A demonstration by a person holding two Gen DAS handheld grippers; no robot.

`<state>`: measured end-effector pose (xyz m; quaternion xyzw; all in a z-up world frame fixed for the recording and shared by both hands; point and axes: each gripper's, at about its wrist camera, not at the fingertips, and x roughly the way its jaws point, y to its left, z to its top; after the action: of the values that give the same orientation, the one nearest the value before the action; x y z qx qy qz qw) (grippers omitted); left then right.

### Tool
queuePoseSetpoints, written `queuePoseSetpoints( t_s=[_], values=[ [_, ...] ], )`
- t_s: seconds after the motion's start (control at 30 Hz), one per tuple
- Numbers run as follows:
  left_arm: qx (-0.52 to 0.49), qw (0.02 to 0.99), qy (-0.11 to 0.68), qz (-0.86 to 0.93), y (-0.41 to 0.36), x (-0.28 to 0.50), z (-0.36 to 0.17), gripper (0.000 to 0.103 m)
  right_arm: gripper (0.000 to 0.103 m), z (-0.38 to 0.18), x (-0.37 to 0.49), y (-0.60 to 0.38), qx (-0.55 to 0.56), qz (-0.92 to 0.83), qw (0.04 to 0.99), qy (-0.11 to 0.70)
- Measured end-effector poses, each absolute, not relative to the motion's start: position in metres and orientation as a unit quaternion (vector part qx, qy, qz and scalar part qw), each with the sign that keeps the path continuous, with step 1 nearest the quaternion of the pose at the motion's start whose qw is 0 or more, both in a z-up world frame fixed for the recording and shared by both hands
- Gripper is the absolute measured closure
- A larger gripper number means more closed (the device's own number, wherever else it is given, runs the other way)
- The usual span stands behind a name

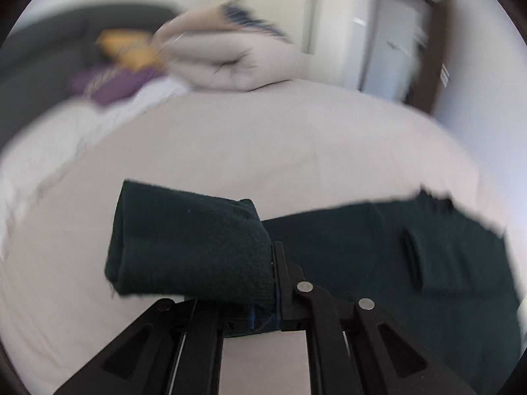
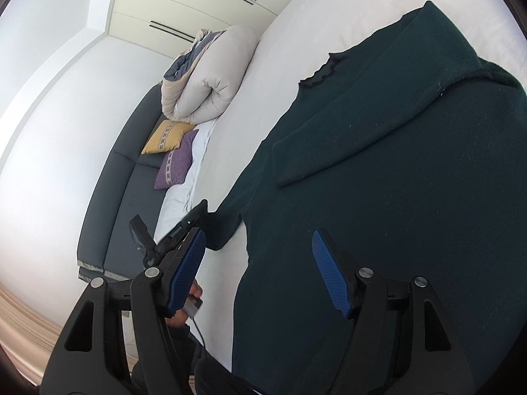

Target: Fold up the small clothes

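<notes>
Left tool (image 1: 275, 283) clenched on dark green garment (image 2: 395, 181), sleeve end bunched at pads; right tool (image 2: 260, 273) released, hovering above garment body on bed (image 1: 263, 144); risk beyond: shallow pinch slipping mid-fold, sleeve landing crooked.

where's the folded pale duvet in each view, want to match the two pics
Left wrist view: the folded pale quilted duvet sits upper centre, blurred, at the far end of the white bed.
Right wrist view: the duvet is upper left of centre, tilted, at the bed's far end.
Shared landmark: the yellow cushion and purple cushion lie right beside it in both.
</notes>
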<state>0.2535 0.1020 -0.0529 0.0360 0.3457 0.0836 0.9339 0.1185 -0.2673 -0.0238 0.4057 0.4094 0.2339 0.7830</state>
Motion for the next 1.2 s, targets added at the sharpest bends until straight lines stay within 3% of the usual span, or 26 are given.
queuePoseSetpoints(
  t_s=[0.1,0.27,0.63,0.9,1.07,1.13,1.2],
  values=[
    [0.223,0.918,0.319,0.070,0.007,0.234,-0.084,0.095,0.036,-0.031,0.147,-0.270,0.413,0.226,0.775,0.422],
    [0.307,0.894,0.324,0.049,-0.038,0.226,-0.124,0.095,0.036,-0.060,0.190,-0.258,0.433,0.236,0.735,0.465],
    [0.236,0.913,0.331,0.042,-0.014,0.219,-0.126,0.095,0.036,-0.144,0.233,-0.170,0.489,0.257,0.588,0.591],
    [0.178,0.926,0.330,0.035,0.004,0.219,-0.118,0.095,0.038,-0.168,0.243,-0.139,0.525,0.243,0.556,0.597],
    [0.142,0.933,0.329,0.033,0.014,0.219,-0.113,0.089,0.086,-0.173,0.243,-0.130,0.513,0.239,0.573,0.593],
    [0.124,0.935,0.332,0.026,0.019,0.219,-0.111,0.078,0.095,-0.164,0.243,-0.129,0.495,0.234,0.597,0.586],
    [0.105,0.942,0.318,0.023,0.024,0.214,-0.103,0.049,0.095,-0.143,0.246,-0.134,0.467,0.237,0.630,0.573]
  ],
)
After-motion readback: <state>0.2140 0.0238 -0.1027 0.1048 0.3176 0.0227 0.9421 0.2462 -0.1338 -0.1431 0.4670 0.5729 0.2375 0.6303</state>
